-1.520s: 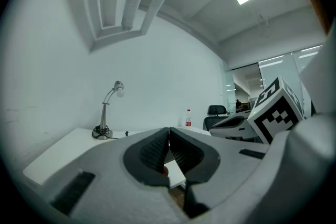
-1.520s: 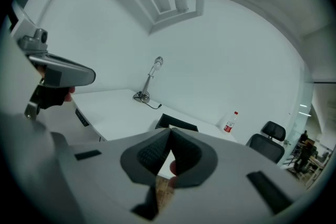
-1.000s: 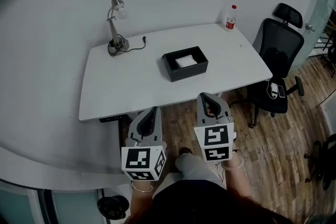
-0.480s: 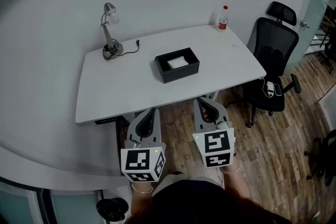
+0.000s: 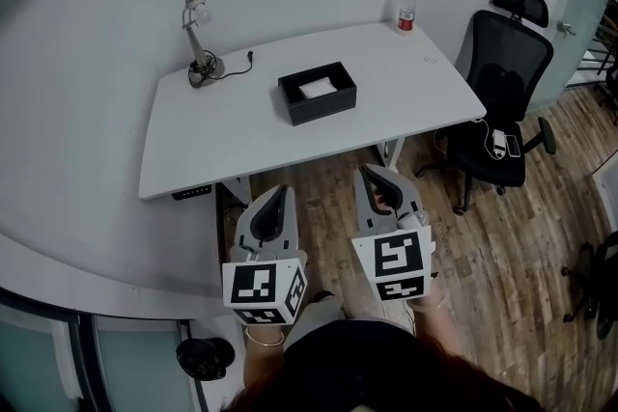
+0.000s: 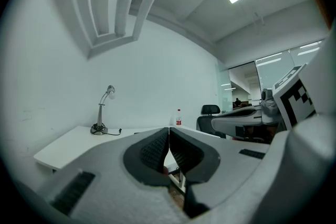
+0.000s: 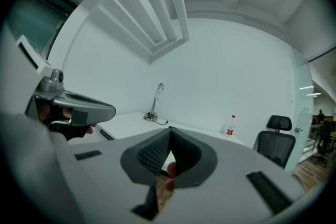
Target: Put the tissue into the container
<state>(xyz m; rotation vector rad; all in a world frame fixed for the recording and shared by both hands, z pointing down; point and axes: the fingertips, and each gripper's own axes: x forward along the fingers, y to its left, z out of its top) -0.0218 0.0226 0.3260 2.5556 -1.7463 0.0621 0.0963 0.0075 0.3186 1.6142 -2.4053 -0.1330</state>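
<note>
A black rectangular container (image 5: 317, 94) stands mid-table on the white desk (image 5: 212, 150), with a white tissue (image 5: 317, 88) lying inside it. Both grippers hang in front of the desk, over the wooden floor, well short of the container. My left gripper (image 5: 279, 195) is shut with nothing between its jaws; in the left gripper view (image 6: 169, 131) the pads meet. My right gripper (image 5: 371, 175) is likewise shut and empty, and its pads touch in the right gripper view (image 7: 170, 132). Both gripper views have the container hidden behind the jaws.
A desk lamp (image 5: 198, 36) with a cord stands at the desk's back left, and a red-capped bottle (image 5: 406, 10) at the back right. A black office chair (image 5: 502, 111) sits right of the desk. A white wall runs along the left.
Both grippers have drawn back from the desk together, so the desk and container now sit farther away and higher in the head view. The jaws stayed shut.
</note>
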